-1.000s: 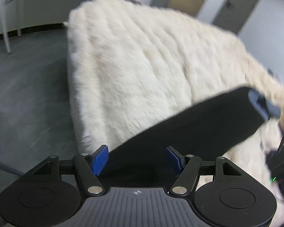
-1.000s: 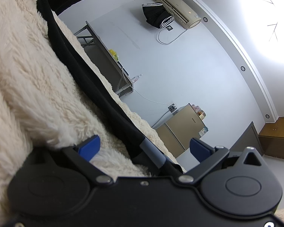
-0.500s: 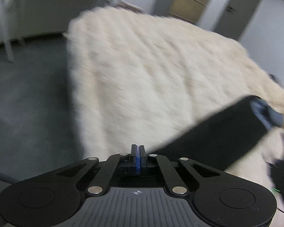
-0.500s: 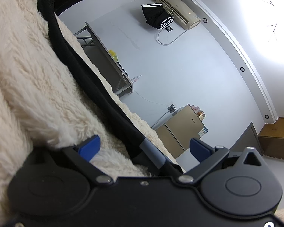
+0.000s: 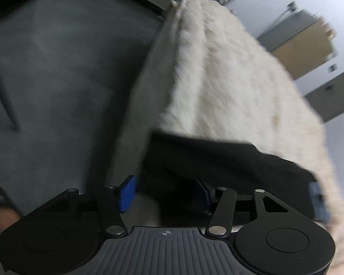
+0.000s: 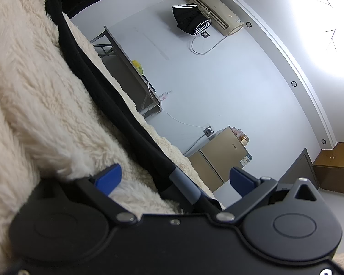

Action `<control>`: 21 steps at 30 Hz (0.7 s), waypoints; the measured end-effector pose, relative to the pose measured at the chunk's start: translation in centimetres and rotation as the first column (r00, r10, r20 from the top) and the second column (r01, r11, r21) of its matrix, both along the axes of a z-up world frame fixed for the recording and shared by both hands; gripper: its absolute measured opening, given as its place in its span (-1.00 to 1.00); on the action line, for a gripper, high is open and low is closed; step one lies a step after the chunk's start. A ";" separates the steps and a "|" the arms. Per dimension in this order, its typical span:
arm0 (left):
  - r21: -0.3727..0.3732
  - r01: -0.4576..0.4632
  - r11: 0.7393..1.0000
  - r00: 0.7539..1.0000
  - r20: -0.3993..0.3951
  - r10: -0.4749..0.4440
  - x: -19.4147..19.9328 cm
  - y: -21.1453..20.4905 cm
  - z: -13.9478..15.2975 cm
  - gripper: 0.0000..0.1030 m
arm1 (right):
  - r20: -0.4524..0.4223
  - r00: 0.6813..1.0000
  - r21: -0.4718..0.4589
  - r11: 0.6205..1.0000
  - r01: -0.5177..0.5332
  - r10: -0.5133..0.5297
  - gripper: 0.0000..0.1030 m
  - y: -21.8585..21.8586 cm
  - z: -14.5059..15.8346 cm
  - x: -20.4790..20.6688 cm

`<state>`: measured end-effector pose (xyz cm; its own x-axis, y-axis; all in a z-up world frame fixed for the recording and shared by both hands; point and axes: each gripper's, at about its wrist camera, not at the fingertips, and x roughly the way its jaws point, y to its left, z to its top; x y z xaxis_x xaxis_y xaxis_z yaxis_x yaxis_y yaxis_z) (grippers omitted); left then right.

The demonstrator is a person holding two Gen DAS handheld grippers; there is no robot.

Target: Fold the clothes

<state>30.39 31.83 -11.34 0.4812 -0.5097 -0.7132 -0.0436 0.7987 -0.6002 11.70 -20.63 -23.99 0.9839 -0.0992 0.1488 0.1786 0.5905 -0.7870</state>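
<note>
A long black garment [image 5: 217,160] with a grey-blue cuff [image 5: 318,201] lies across the cream fluffy blanket [image 5: 229,80] on the bed, one end at the blanket's near edge. My left gripper [image 5: 165,194] points down at that end. Its jaws are opening, with black cloth between them near the right pad and not pinched. In the right wrist view the same garment [image 6: 117,105] runs as a dark strip over the blanket [image 6: 34,91]. My right gripper [image 6: 174,178] is open, its fingers on either side of the garment's grey-blue band [image 6: 183,183].
Grey floor [image 5: 57,80] lies left of the bed, with a thin furniture leg [image 5: 2,87] on it. A tan cabinet [image 5: 302,45] stands behind. The right wrist view shows a grey table [image 6: 126,68], a wall air conditioner [image 6: 217,20] with dark striped clothing [image 6: 190,20] over it, and a small fridge [image 6: 217,160].
The left gripper closed fully, then parted again. It rolled and dropped toward the bed's near edge, so the garment's end now lies right in front of it. The right gripper's view is unchanged.
</note>
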 end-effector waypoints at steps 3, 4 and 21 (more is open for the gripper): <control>0.020 -0.036 0.999 0.998 0.054 0.035 -0.9 -0.4 0.2 -0.88 | -0.002 1.000 -0.004 1.000 -0.001 0.001 0.97 0.0 -0.1 0.0; 0.025 -0.065 0.998 0.996 0.057 0.063 -1.1 -0.3 0.2 -0.82 | -0.004 1.000 -0.005 1.000 -0.001 0.001 0.97 0.0 0.0 0.0; -0.394 -0.100 0.914 0.902 0.352 0.251 -16.7 -15.6 3.3 0.43 | -0.244 0.960 0.706 0.653 0.275 -0.141 0.91 -19.8 16.8 0.0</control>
